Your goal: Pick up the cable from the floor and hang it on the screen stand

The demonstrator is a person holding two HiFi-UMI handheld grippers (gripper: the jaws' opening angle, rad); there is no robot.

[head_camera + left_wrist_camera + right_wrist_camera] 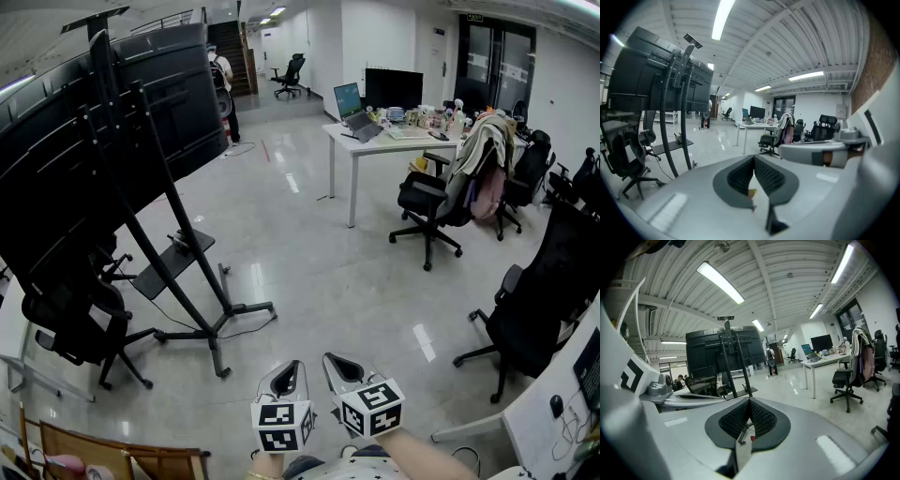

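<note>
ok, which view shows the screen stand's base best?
Head view: the screen stand shows right down to its base legs. Both gripper views show only its uprights and screen; the base is hidden.

Long ceiling tube lamps (721, 18) give bright, even light, and the glossy floor (309, 272) returns pale glare streaks. The screen stand (173, 262) reads dark against it; both gripper views curve and blacken at their corners.
</note>
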